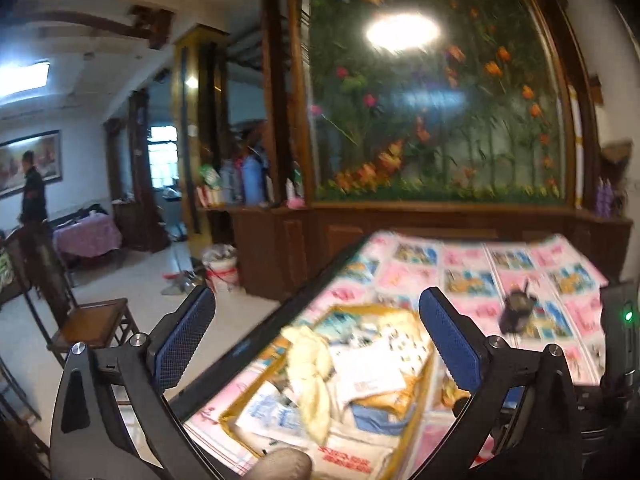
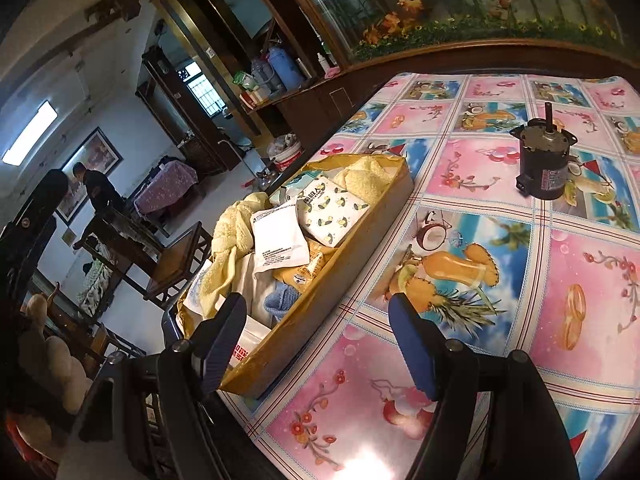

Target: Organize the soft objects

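Left gripper (image 1: 320, 336) wide, empty; right gripper (image 2: 316, 336) part-open, empty. Yellow towel (image 2: 236, 228) in cardboard box (image 2: 320, 300): light, limp; pinch bunched fold.

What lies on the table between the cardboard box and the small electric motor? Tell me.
Nothing: in the right wrist view only bare patterned tablecloth separates the cardboard box from the motor.

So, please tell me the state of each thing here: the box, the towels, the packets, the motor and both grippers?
Cardboard box: open, full.
Yellow towel: crumpled in box.
White packet: lying on top.
Blue cloth: tucked in box.
Motor: upright on tablecloth.
Left gripper: open, empty.
Right gripper: open, empty.
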`<state>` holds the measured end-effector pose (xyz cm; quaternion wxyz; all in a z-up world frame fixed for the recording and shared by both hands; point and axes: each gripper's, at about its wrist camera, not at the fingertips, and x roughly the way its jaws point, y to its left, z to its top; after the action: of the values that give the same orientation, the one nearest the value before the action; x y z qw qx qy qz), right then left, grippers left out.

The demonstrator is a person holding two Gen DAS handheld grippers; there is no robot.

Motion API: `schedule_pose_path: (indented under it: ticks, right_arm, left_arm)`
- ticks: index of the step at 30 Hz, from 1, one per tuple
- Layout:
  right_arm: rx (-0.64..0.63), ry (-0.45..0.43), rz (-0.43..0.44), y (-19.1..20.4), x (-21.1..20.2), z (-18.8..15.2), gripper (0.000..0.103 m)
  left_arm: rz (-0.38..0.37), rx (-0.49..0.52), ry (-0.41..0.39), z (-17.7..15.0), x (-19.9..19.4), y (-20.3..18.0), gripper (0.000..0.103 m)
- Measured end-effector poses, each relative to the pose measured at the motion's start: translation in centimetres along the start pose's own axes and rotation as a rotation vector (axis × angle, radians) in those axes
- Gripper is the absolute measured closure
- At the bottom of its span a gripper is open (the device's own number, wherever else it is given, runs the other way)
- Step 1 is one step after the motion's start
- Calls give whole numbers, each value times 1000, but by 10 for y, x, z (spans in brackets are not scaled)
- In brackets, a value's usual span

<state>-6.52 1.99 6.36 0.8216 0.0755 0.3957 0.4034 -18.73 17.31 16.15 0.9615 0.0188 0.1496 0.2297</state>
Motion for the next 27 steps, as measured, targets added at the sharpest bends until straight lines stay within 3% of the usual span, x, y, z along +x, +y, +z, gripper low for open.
schedule_pose_path:
  ticks: [6, 9, 13, 27]
  right_arm:
    - [-55, 0, -43, 7, -1, -11, 28]
    - [-74, 15, -71, 8, 4, -16, 28]
    - [-84, 35, -75, 11, 9, -22, 28]
    - [-195, 101, -124, 36, 33, -38, 28]
  left_arm:
    - [-34, -41, 59, -3, 12, -10, 0]
    - [-54, -61, 127, -5, 22, -14, 0]
    - [-25, -47, 229, -14, 38, -19, 0]
    - [2, -103, 323, -42, 66, 5, 0]
